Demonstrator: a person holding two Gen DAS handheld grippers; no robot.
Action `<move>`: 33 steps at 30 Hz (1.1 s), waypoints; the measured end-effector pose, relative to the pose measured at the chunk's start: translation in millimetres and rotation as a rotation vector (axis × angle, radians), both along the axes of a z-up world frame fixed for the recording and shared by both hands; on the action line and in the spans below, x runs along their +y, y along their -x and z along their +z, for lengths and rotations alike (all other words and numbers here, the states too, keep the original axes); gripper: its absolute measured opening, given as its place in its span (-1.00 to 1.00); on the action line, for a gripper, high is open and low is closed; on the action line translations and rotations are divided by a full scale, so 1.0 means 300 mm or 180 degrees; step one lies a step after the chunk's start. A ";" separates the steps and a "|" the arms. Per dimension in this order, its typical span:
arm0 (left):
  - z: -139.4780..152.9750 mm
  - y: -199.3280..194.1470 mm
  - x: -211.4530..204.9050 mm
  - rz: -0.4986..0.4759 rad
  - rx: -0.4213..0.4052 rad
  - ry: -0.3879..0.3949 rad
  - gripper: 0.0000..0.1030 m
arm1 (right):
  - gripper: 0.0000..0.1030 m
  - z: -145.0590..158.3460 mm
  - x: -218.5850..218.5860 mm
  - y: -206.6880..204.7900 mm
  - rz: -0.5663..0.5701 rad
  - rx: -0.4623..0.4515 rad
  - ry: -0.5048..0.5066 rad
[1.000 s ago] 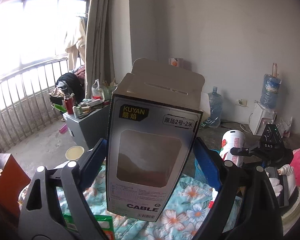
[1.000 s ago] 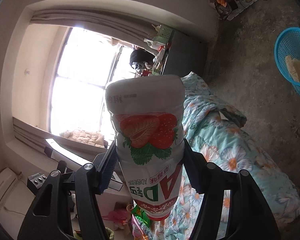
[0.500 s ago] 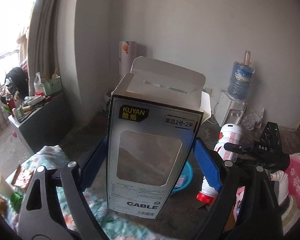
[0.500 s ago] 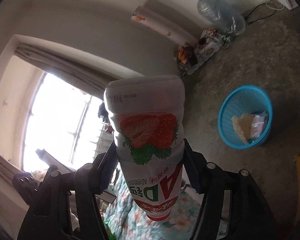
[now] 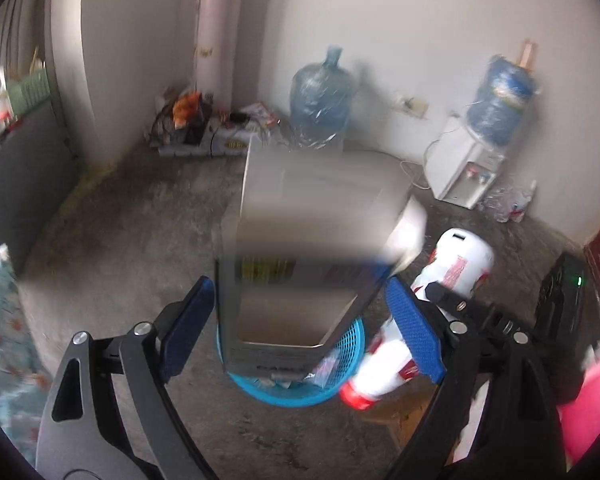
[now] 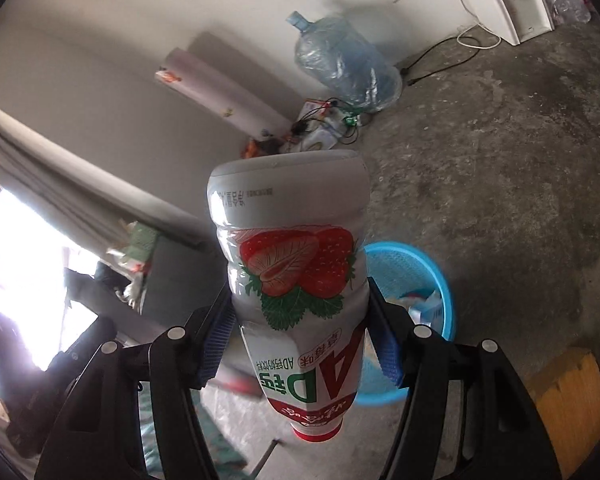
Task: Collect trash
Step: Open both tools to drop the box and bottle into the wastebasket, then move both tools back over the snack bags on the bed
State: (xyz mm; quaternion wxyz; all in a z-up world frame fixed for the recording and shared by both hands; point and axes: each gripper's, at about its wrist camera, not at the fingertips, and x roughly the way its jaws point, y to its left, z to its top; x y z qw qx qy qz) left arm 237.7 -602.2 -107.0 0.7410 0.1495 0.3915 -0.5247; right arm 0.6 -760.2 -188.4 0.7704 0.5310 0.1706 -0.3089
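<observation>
My left claw (image 5: 296,320) hangs apart; the blurred box (image 5: 300,264) sits mid-frame between its pads, over the basket (image 5: 340,384).

My right claw (image 6: 300,344) clamps the bottle (image 6: 296,280).

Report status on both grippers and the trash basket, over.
Left gripper open, blurred cable box loose between the pads, above the blue basket. Right gripper shut on strawberry drink bottle, beside the basket. Nothing blocking the basket.

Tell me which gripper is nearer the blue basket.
Left. The left gripper hangs right over the blue basket, which shows between its fingers. The right gripper, holding the strawberry bottle, sits off to the basket's side.
</observation>
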 end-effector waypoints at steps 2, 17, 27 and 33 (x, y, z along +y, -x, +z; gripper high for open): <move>-0.069 -0.009 -0.071 0.0083 0.0049 -0.0106 0.67 | 0.22 -0.118 -0.037 -0.039 -0.0008 0.0052 -0.0212; 0.013 -0.056 0.085 0.0278 0.0153 0.0104 0.67 | 0.37 -0.379 0.048 0.082 -0.0230 0.0166 -0.0678; 0.346 0.091 0.476 -0.0032 -0.0117 0.0545 0.67 | 0.37 -0.063 0.290 0.207 -0.0131 -0.0091 -0.0163; 0.532 0.189 0.808 0.0201 -0.0425 0.0779 0.67 | 0.48 0.209 0.466 0.192 0.0318 -0.0068 0.0533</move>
